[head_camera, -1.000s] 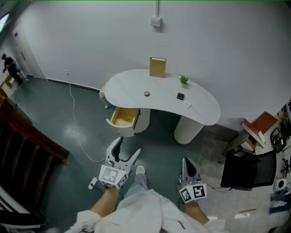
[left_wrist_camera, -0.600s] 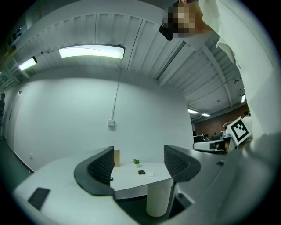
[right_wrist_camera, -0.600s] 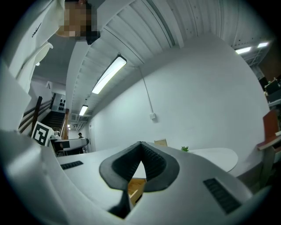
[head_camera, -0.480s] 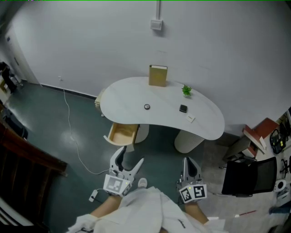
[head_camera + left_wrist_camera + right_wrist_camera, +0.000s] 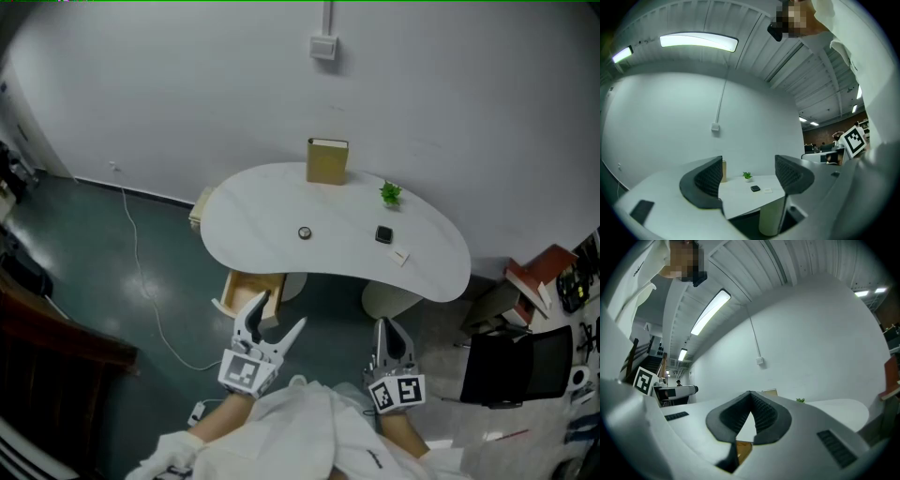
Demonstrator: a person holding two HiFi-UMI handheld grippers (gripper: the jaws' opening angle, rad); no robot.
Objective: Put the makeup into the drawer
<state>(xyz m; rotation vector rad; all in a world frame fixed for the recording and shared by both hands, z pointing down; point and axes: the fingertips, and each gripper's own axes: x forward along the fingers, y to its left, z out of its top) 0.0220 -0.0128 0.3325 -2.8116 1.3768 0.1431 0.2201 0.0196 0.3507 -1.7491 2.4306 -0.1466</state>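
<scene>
On the white curved table (image 5: pixel 262 211) lie a small round item (image 5: pixel 305 232), a black square compact (image 5: pixel 382 234) and a small white piece (image 5: pixel 401 257). Under the table's left end a wooden drawer (image 5: pixel 246 284) stands pulled out. My left gripper (image 5: pixel 269 322) is open and empty, held low in front of the drawer. In the left gripper view the left gripper (image 5: pixel 748 171) frames the compact (image 5: pixel 755 188) far off. My right gripper (image 5: pixel 391 336) is shut with nothing in it. In the right gripper view the right gripper (image 5: pixel 751 405) has its pads meeting, with the drawer (image 5: pixel 743 451) below.
A tan book (image 5: pixel 326 161) stands at the table's back edge beside a small green plant (image 5: pixel 390 194). A black chair (image 5: pixel 511 361) and red items (image 5: pixel 539 265) sit at the right. A white cable (image 5: pixel 141 272) trails over the floor at the left. Dark furniture (image 5: pixel 47 328) lies far left.
The table has drawn nearer in the head view. Both grippers now sit closer to it, the left one reaching the drawer's front. Neither gripper's state has changed.
</scene>
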